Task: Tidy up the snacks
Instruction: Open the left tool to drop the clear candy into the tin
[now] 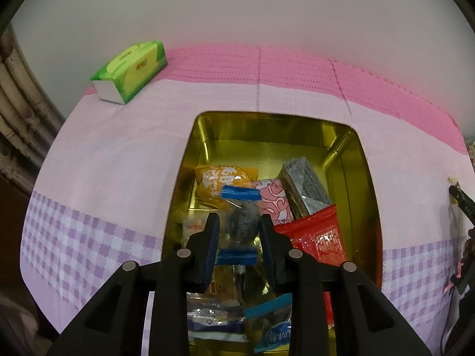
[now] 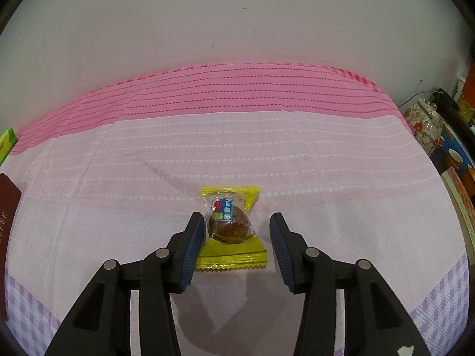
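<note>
A: So where's your left gripper [image 1: 239,231] at?
B: Over the gold tin [image 1: 363,178], clenched on a blue-ended snack pack [image 1: 242,222] that hangs above the other snacks inside.
A: And your right gripper [image 2: 237,231]?
B: Released. The yellow-wrapped snack [image 2: 230,227] lies on the pink cloth [image 2: 267,154] between its pads, closer to the left pad.

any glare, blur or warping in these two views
Left wrist view: the gold tin throws bright reflections off its inner walls, fisheye bends the tablecloth edges, and the snacks are slightly soft. Right wrist view: even light, sharper, a soft shadow under the jaws near the yellow-wrapped snack.
</note>
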Demonstrator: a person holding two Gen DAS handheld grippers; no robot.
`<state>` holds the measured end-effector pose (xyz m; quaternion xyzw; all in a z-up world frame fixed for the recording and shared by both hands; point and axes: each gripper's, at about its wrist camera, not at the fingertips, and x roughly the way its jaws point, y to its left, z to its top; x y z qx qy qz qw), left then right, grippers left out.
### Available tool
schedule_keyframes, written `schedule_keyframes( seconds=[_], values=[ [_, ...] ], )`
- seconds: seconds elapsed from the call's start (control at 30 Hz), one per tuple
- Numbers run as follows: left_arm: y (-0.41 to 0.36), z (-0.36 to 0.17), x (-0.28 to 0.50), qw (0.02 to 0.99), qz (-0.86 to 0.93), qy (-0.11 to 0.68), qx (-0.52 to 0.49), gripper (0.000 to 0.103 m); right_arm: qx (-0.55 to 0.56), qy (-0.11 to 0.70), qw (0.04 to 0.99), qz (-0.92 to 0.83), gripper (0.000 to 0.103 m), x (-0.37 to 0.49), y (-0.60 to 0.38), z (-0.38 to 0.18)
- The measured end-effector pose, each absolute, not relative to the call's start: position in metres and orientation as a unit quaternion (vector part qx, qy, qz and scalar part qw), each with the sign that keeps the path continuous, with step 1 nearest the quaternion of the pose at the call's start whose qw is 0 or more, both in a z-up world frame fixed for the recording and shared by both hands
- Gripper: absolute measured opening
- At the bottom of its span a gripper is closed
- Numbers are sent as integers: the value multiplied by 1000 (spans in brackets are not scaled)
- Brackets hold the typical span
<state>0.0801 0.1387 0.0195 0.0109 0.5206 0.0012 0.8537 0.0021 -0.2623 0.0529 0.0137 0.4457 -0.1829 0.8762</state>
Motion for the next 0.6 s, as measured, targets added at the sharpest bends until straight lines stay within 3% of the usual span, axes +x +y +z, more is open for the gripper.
schedule_keyframes(
  seconds=[0.27,0.6],
  values=[
    [142,40,67,870,7,493,15,32,17,446,876,-182,48,1,-263,51],
    [161,53,54,882,37,469,12,46,13,457,871,-180,46,2,-264,50]
  ],
)
